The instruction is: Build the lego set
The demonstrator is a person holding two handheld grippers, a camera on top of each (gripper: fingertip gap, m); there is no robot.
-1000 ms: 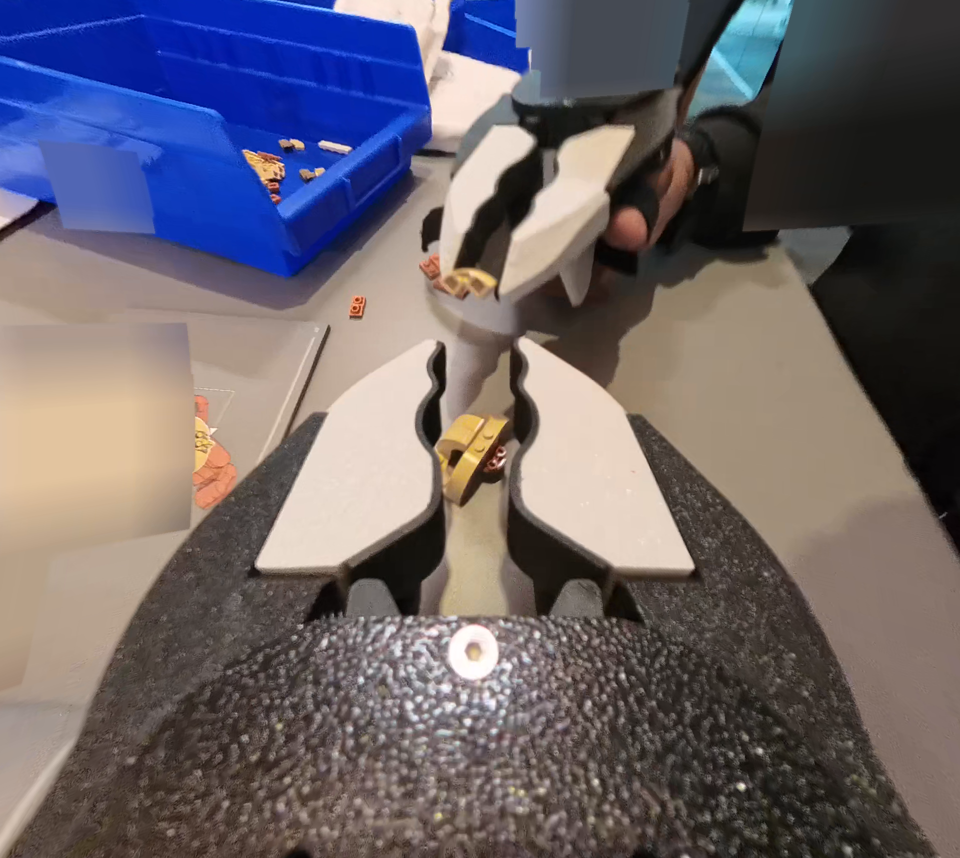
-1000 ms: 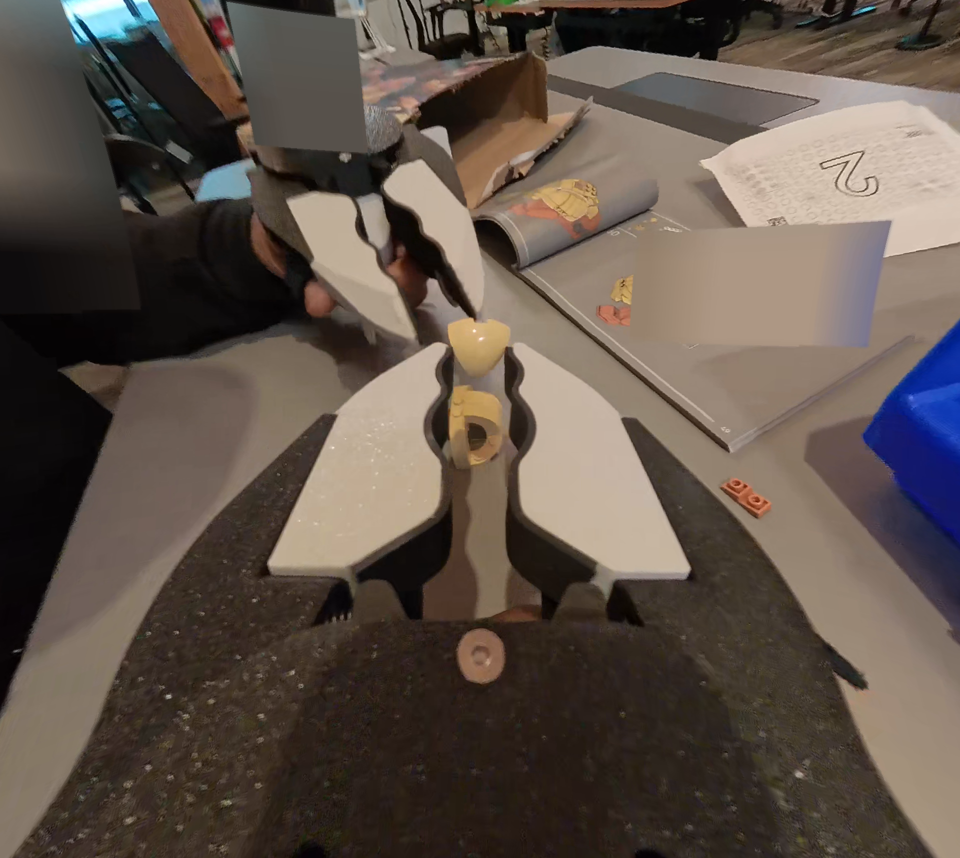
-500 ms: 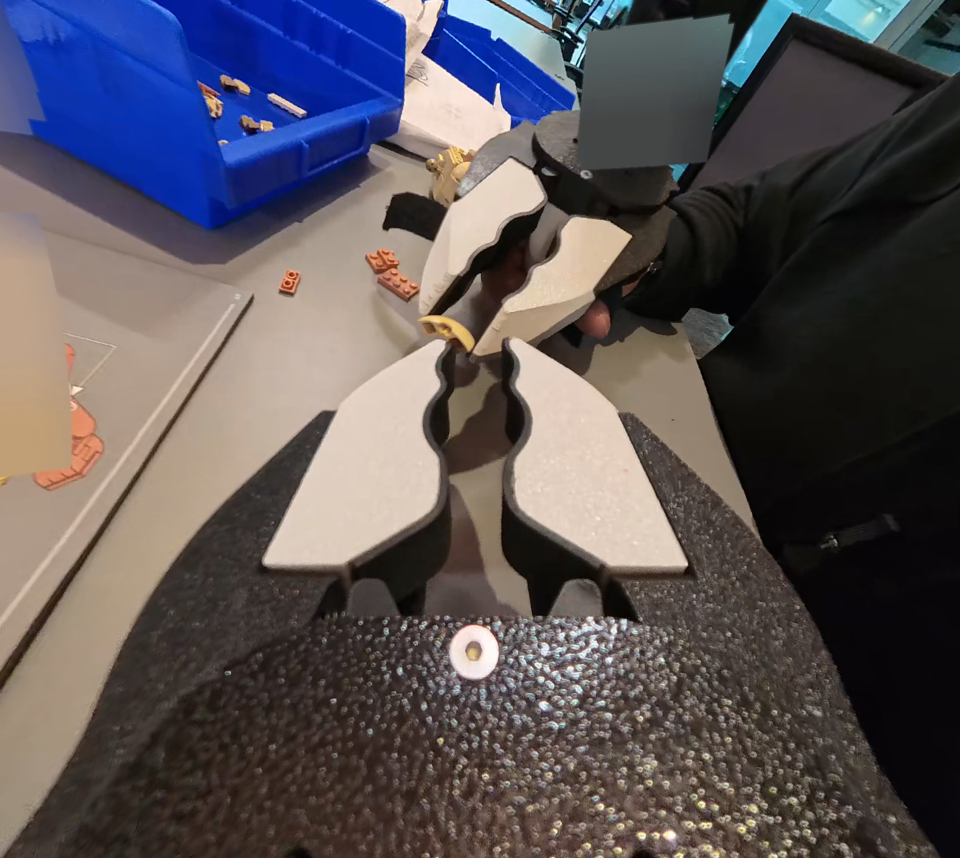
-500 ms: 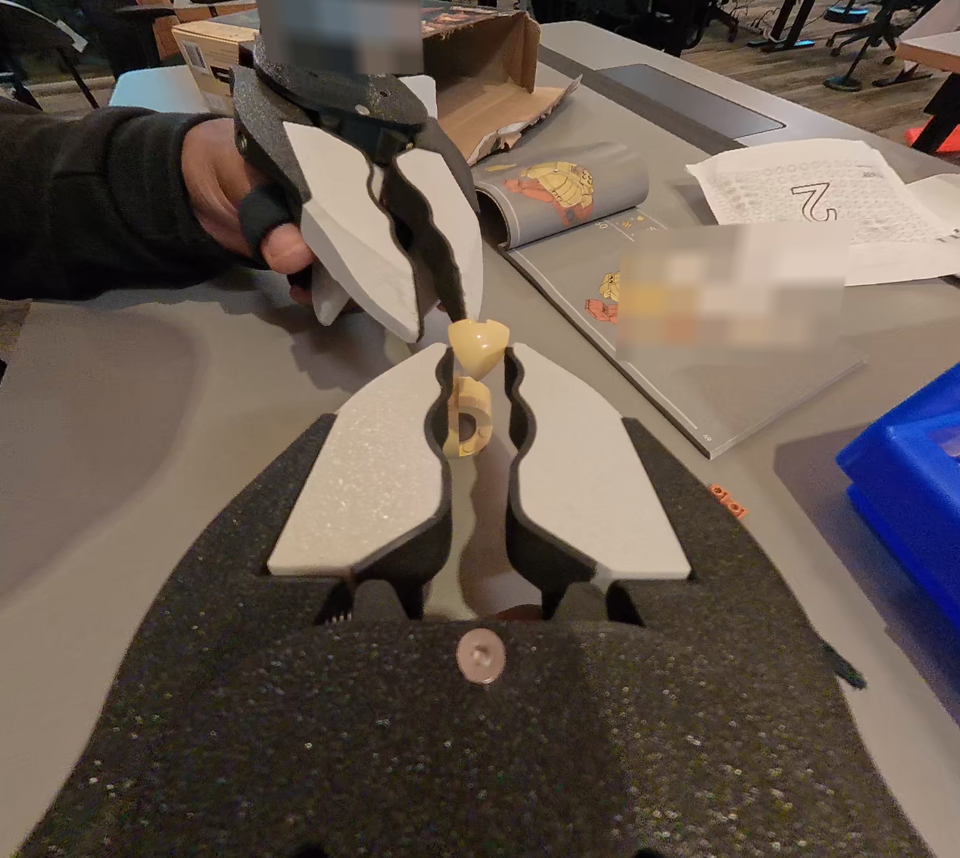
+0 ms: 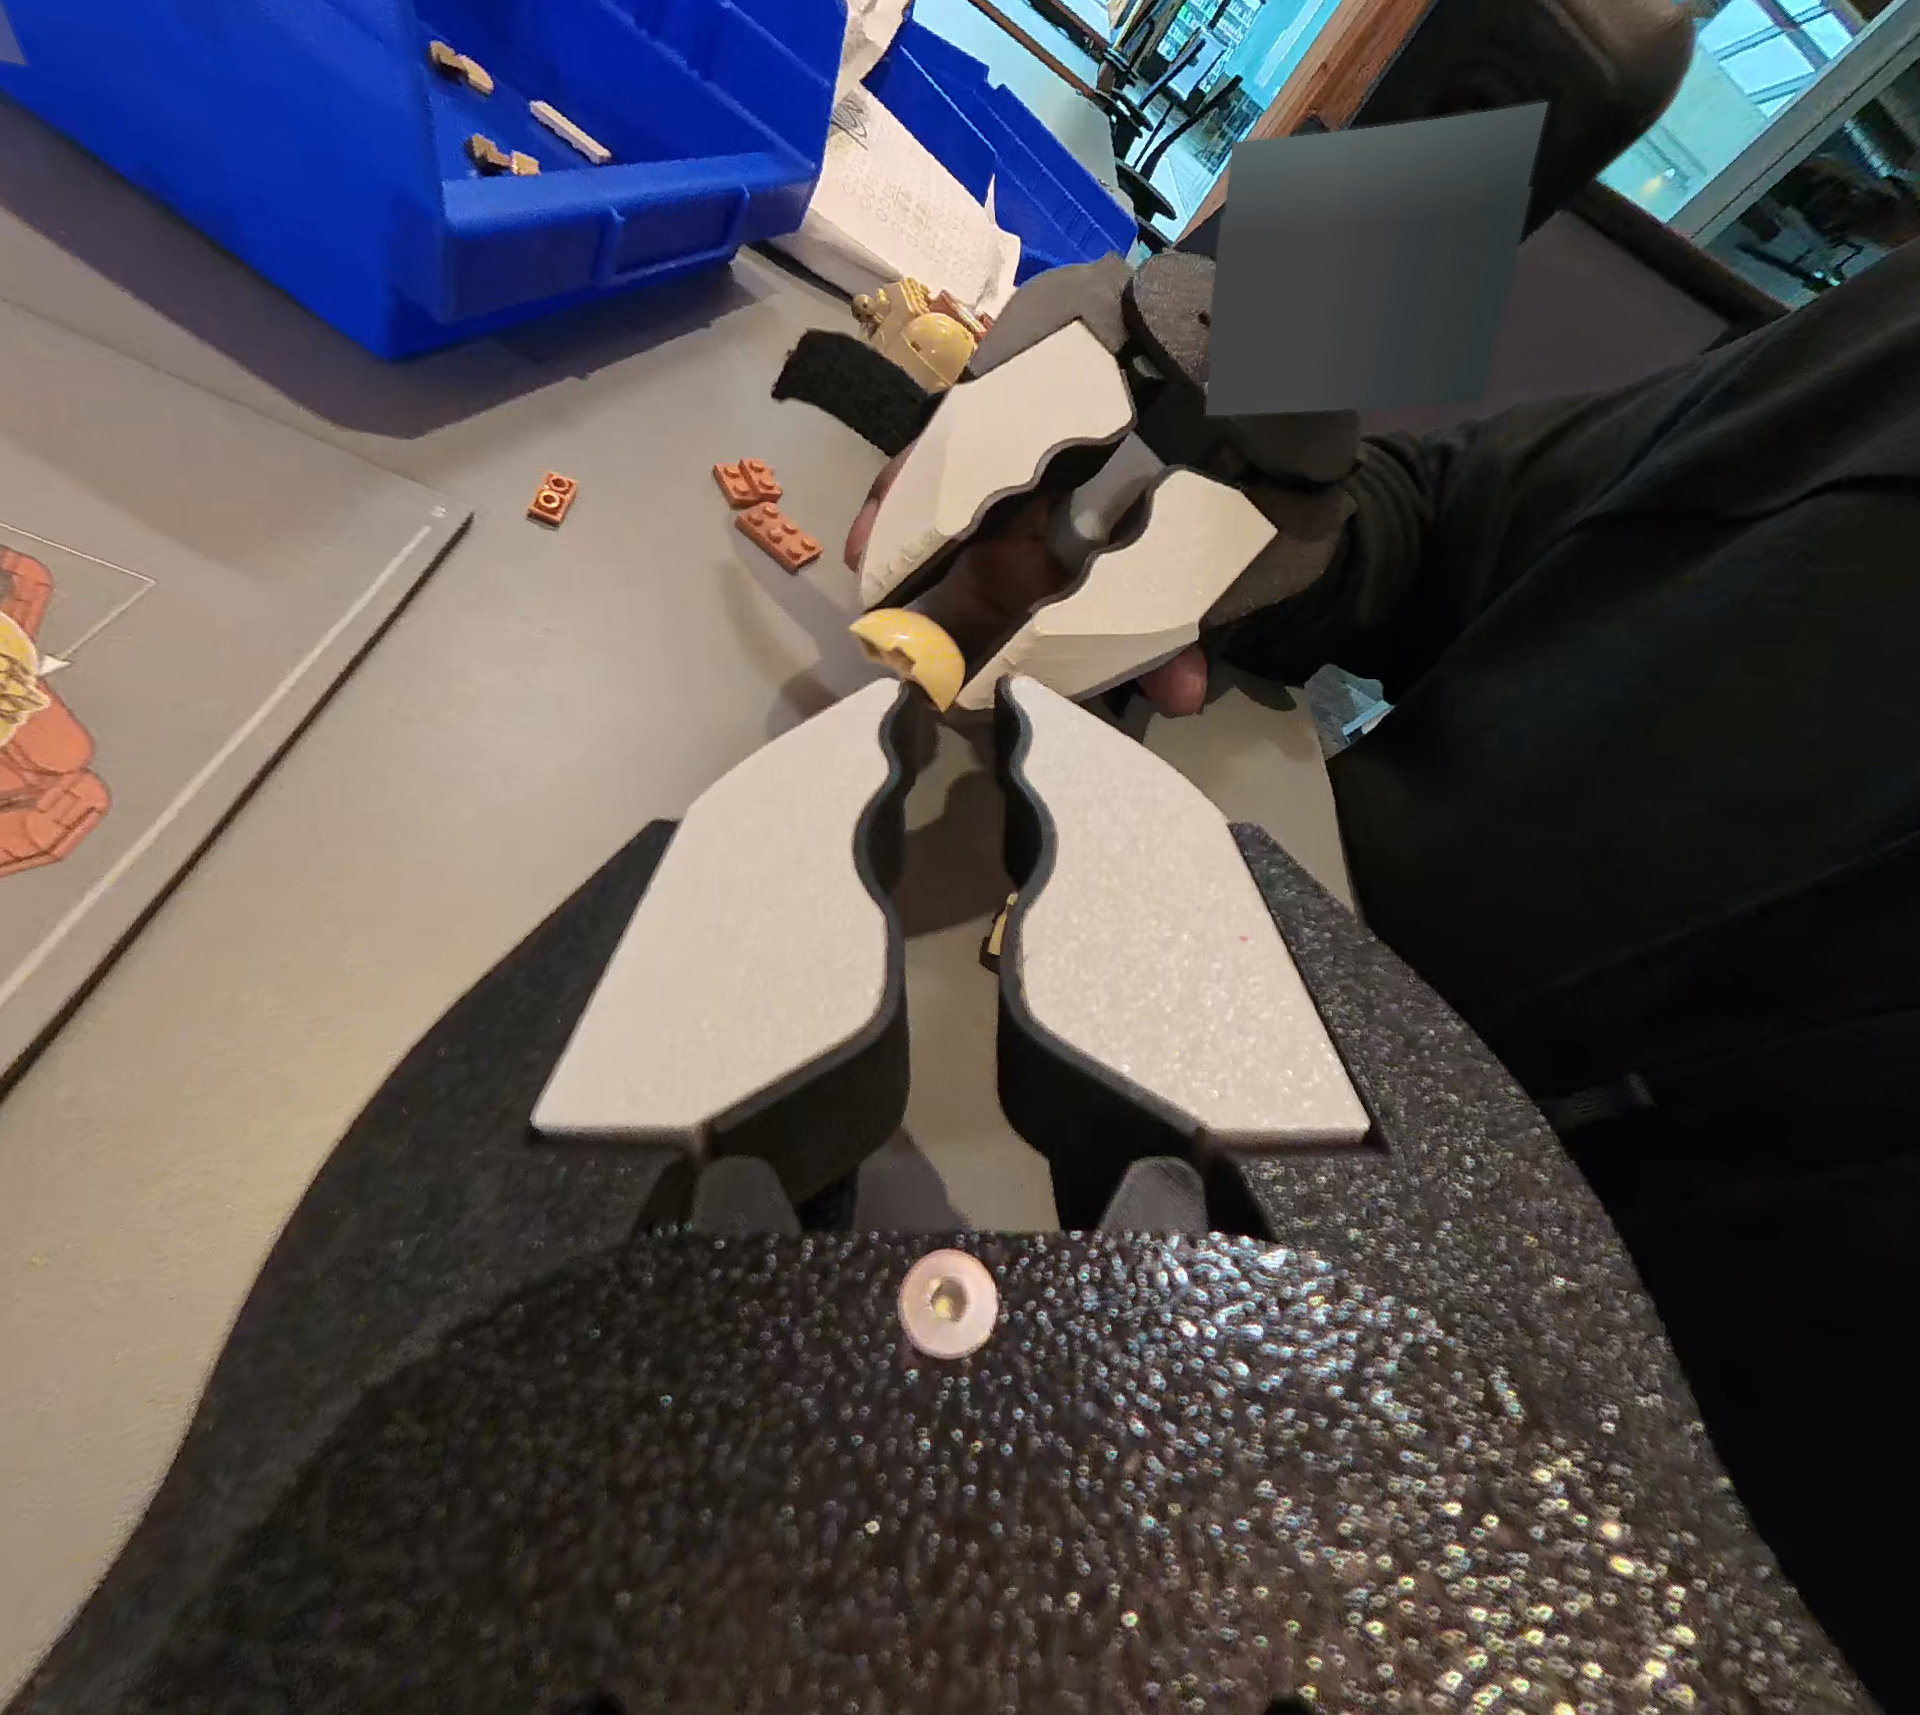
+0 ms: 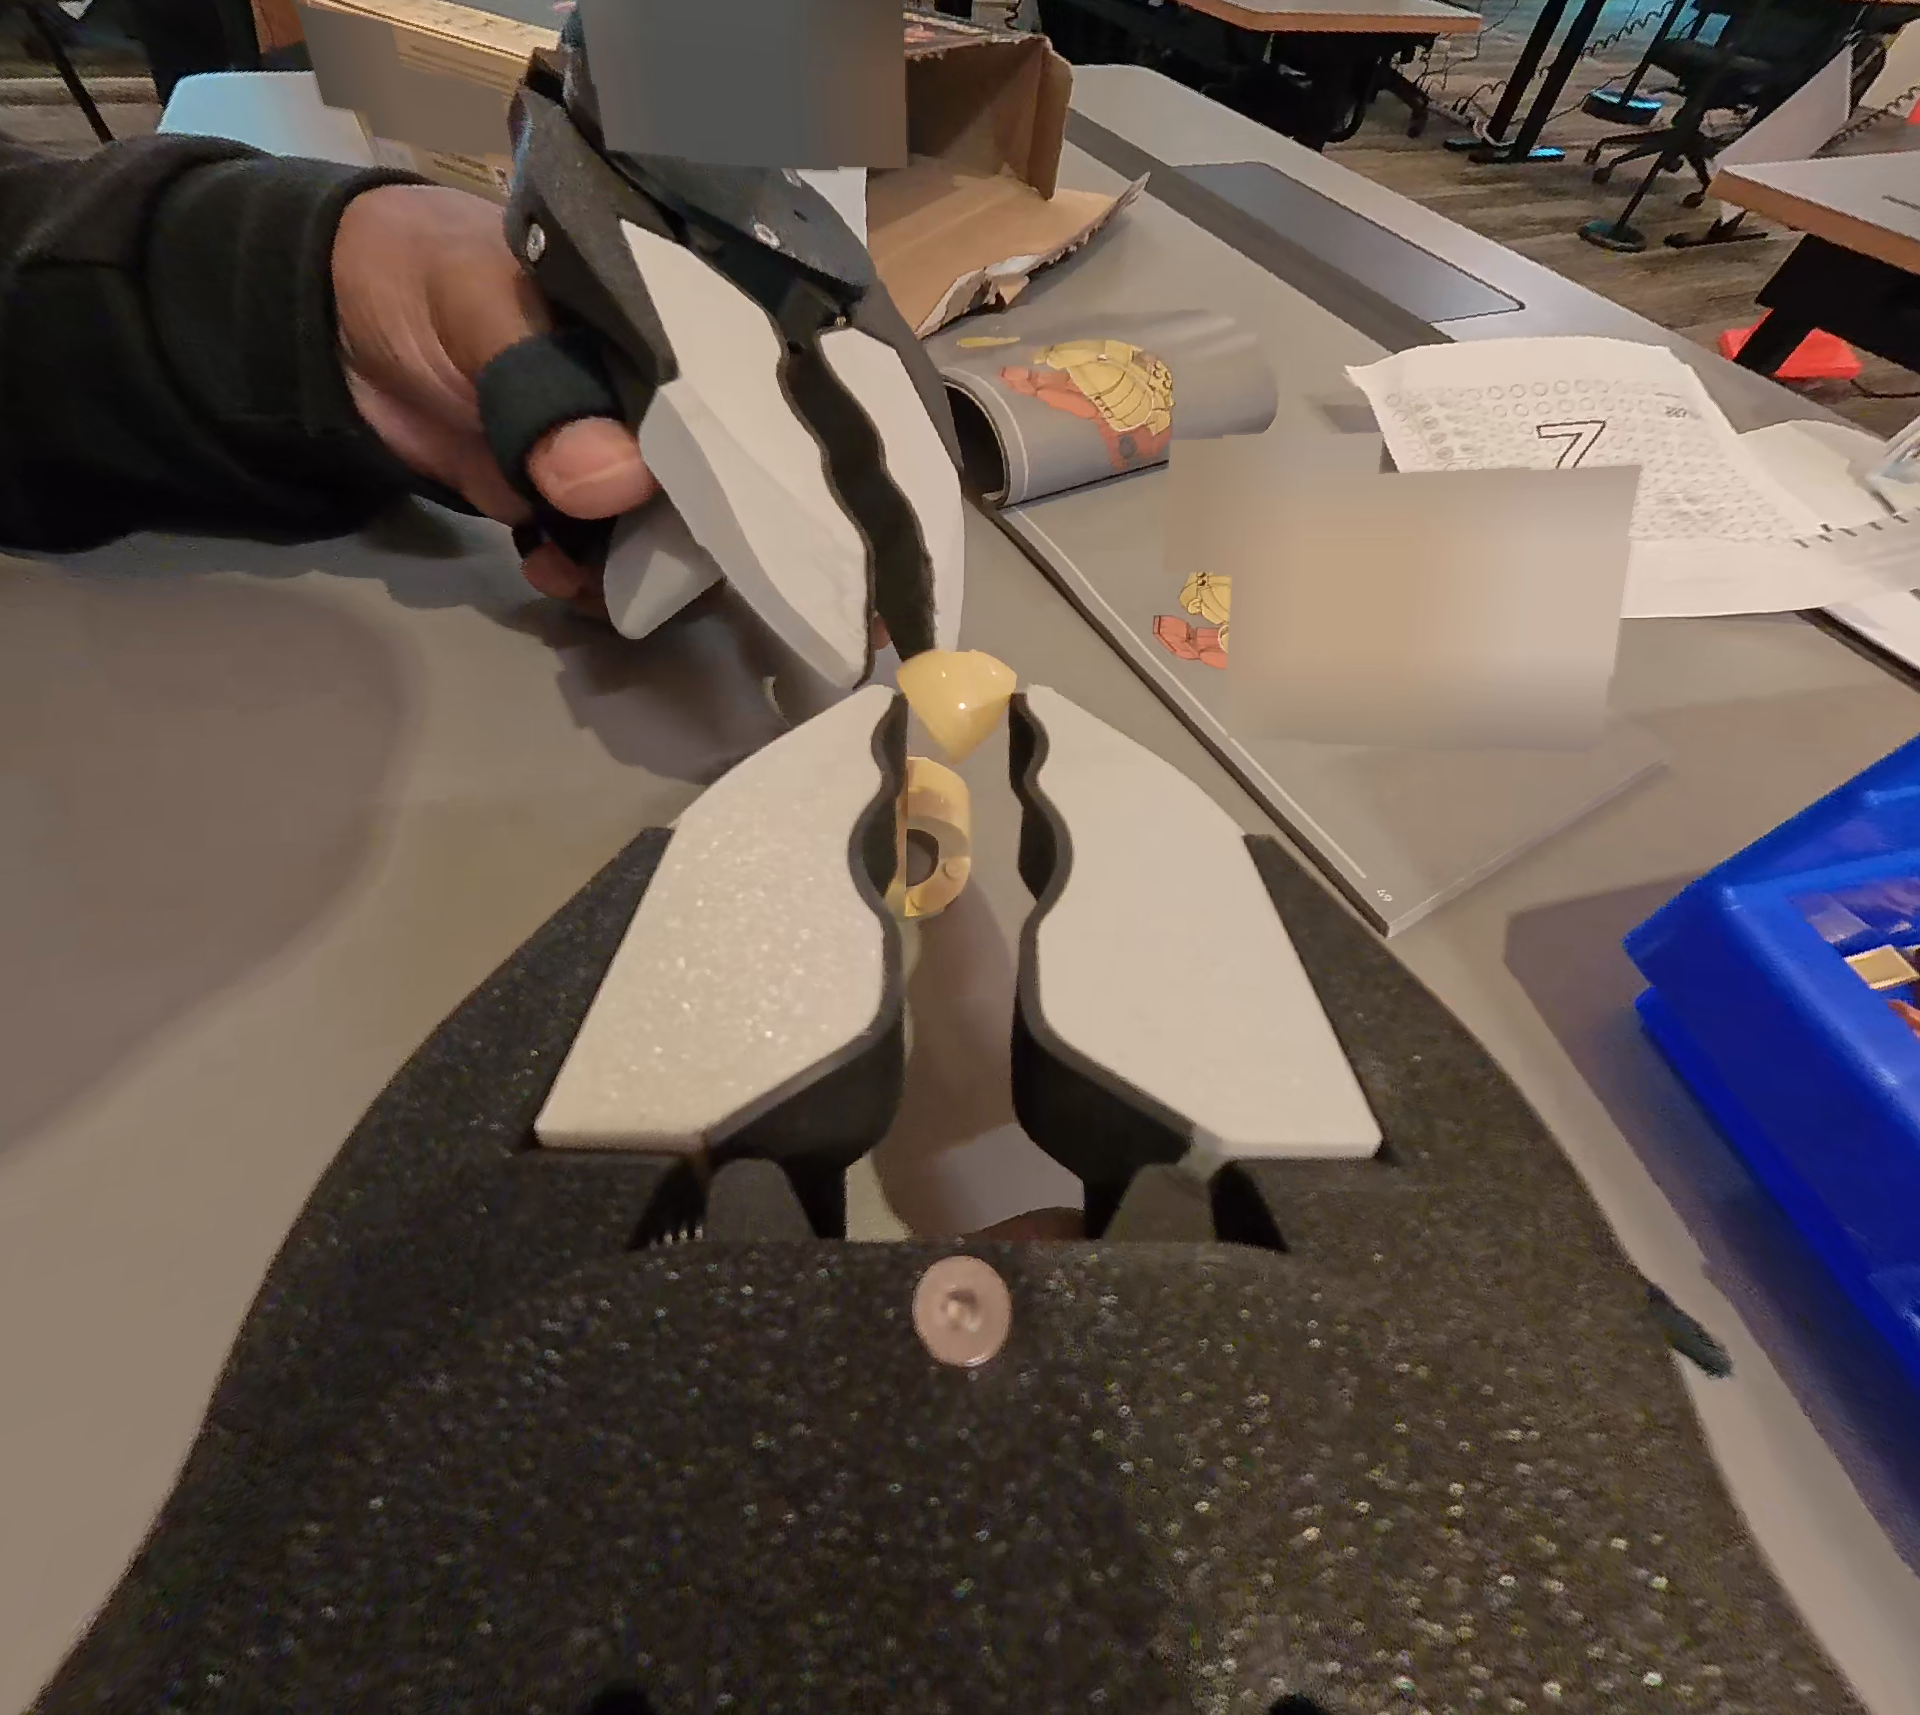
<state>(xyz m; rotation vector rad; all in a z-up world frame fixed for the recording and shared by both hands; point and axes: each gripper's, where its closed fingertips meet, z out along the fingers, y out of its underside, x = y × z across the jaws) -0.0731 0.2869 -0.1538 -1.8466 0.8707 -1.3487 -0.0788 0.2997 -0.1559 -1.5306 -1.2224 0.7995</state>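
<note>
The right hand-held gripper [image 6: 954,715] pinches a tan lego piece [image 6: 951,709] at its tips above the desk [image 6: 260,782]; the left hand-held gripper [image 5: 948,709] is slightly spread, seemingly empty, tips beside it; a clumsy handover could drop the piece.

Grey table [image 5: 436,792] – blue bin [image 5: 582,231], open booklet [image 6: 1226,792] (glossy), loose brown bricks [image 5: 769,512], torn box [image 6: 997,211]

Two close wrist views—face to face, shared tabletop [image 5: 582,730].
</note>
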